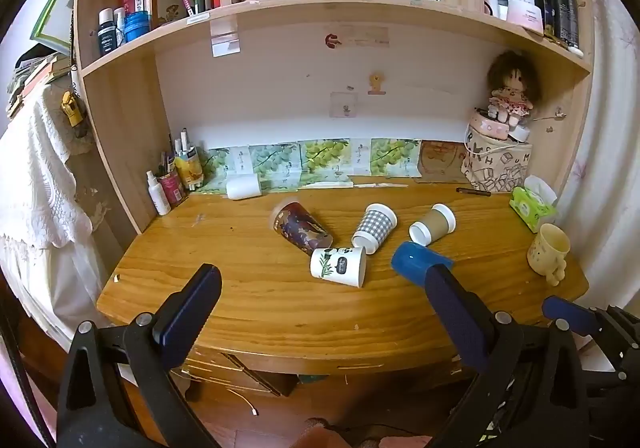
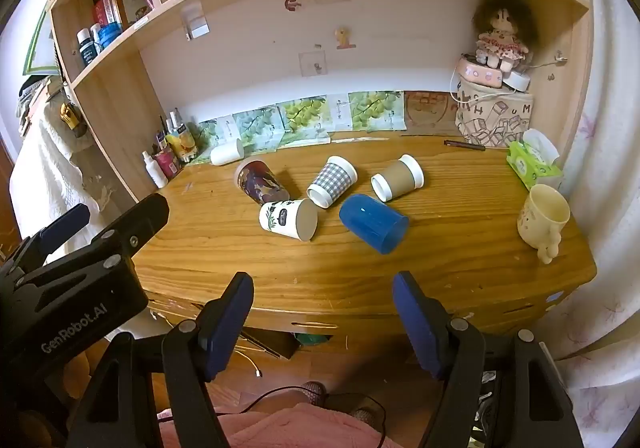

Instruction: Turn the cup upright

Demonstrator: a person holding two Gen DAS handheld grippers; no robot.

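Several cups lie on their sides on the wooden desk [image 1: 248,300]: a dark patterned cup [image 1: 301,228] [image 2: 261,182], a white panda cup [image 1: 339,266] [image 2: 288,218], a grey checked cup [image 1: 374,227] [image 2: 332,181], a brown-sleeved cup [image 1: 433,225] [image 2: 397,178] and a blue plastic cup [image 1: 416,261] [image 2: 373,223]. A white cup [image 1: 244,186] [image 2: 227,152] lies at the back. My left gripper [image 1: 324,288] is open and empty before the desk's front edge. My right gripper [image 2: 323,292] is open and empty, near the front edge below the blue cup.
A cream mug [image 1: 549,253] [image 2: 543,219] stands upright at the right edge. A green tissue pack [image 2: 533,162], a printed bag [image 2: 495,116] with a doll [image 2: 500,36] and bottles [image 2: 168,156] line the back. Bookshelves hang above.
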